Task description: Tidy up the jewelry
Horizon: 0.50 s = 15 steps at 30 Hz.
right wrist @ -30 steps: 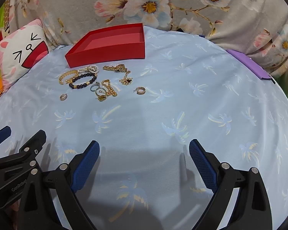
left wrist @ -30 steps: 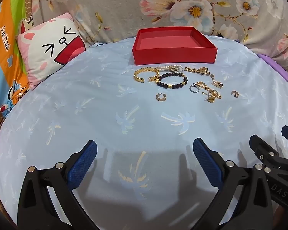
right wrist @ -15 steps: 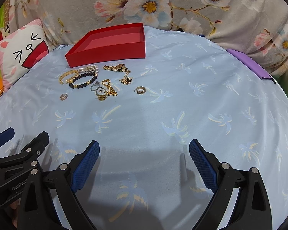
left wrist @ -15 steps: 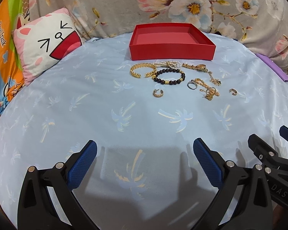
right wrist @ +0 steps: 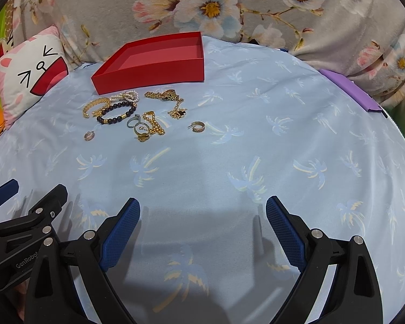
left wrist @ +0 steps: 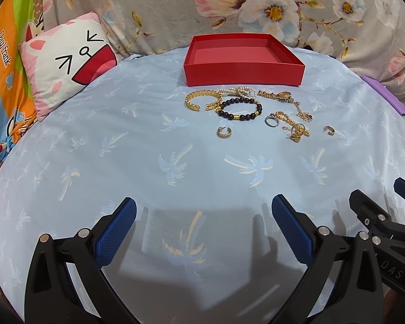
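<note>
light blue bedsheet [left wrist: 121, 145] printed with pale palm trees, covering a bed; grey floral blanket [left wrist: 175, 5] bunched along the far edge; cat-face cushion [left wrist: 67, 62] at far left; purple flat item [right wrist: 348, 91] at the far right edge, kind unclear.

red tray [left wrist: 243, 74]: shallow, open-topped, nothing inside, standing at the far middle of the sheet.

jewelry, all loose on the sheet just in front of the tray, none in it:
- gold cuff bracelet [left wrist: 193, 102], leftmost, open ends toward the beads.
- pearl strand [left wrist: 237, 91], bunched, nearest the tray wall.
- dark bead bracelet [left wrist: 240, 109] with gold spacers, touching the cuff and the pearls.
- gold chain with charm [left wrist: 283, 96], trailing right.
- silver ring [left wrist: 271, 121] beside a heap of gold beaded chain [left wrist: 294, 128].
- gold band ring [left wrist: 224, 132], alone, nearest the camera.
- small gold hoop [left wrist: 328, 130], alone at the right.

left gripper [left wrist: 202, 224]: low over the near sheet, jaws wide apart, holding nothing, well apart from the jewelry.

right gripper [right wrist: 202, 221]: beside it, jaws likewise wide and bare; each tool shows at the edge of the other's view.
</note>
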Each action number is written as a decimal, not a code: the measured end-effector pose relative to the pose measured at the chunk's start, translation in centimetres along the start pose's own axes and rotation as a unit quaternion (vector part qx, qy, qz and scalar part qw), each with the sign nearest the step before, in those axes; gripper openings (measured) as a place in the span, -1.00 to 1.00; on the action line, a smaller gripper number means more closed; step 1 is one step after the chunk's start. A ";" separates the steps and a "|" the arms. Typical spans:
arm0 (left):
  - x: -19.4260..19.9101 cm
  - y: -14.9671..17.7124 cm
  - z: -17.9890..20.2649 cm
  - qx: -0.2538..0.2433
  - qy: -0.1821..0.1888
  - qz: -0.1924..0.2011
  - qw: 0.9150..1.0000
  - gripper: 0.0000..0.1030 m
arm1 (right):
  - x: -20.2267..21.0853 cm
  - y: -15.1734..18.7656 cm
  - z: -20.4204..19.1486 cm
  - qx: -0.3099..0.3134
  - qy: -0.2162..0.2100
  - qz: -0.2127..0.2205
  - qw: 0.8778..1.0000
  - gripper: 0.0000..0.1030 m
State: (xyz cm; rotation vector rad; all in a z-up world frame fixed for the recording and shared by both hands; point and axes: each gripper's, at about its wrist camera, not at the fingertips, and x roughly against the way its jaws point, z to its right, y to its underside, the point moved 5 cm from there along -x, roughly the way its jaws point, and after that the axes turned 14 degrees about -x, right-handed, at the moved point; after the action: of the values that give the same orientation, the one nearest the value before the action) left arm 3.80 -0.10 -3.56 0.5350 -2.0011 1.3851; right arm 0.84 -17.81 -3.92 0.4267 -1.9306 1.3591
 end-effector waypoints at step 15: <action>-0.1 -0.1 -0.6 0.002 0.008 0.006 1.000 0.90 | 0.1 0.1 0.0 -0.003 -0.002 0.000 1.000 0.80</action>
State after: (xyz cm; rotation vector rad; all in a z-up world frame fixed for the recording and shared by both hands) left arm 4.14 0.44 -3.45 0.5140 -1.9910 1.3972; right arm 0.70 -17.80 -3.94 0.4263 -1.9371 1.3526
